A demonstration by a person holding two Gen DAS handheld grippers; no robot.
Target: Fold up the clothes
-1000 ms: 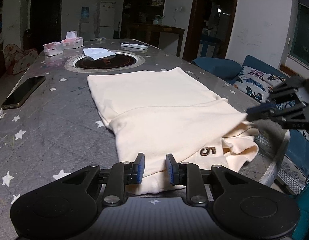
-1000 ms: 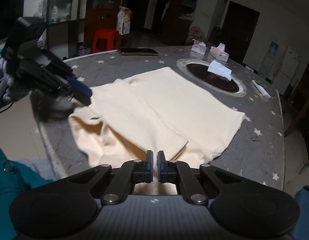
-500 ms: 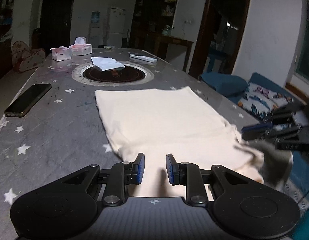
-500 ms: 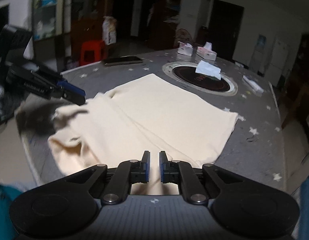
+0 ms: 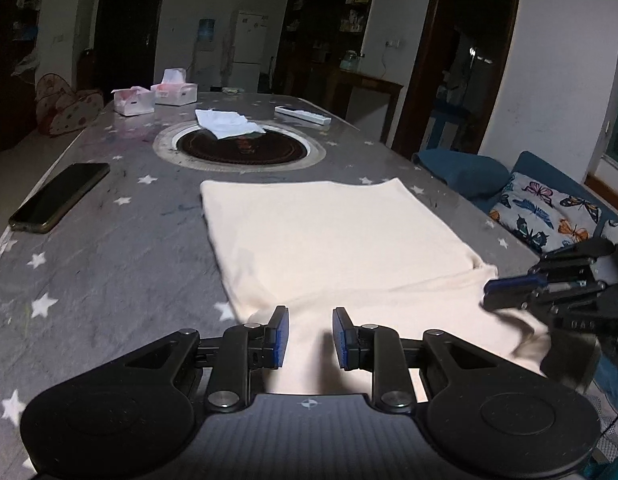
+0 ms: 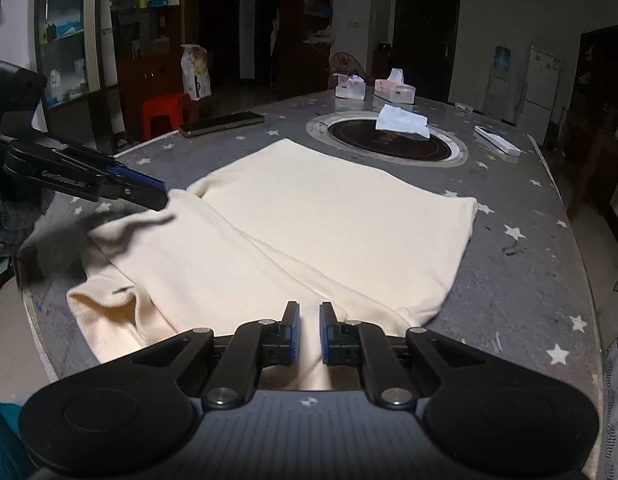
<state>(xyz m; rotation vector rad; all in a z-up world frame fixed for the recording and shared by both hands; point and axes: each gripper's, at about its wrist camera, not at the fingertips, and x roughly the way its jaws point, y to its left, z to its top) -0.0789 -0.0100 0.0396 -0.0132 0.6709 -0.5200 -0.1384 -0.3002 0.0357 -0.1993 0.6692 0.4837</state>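
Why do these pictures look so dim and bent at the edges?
Left wrist view: dark room, fisheye lens bows doorways, right gripper smeared by motion. Right wrist view: same gloom, dark vignetted corners, the cream garment brightest, left gripper casting a soft blurred shadow on it.

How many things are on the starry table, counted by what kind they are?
Cream garment: 1
Tissue boxes: 2
Phone: 1
Loose white tissue: 1
White remote-like bar: 1
Total: 6 things on the table.
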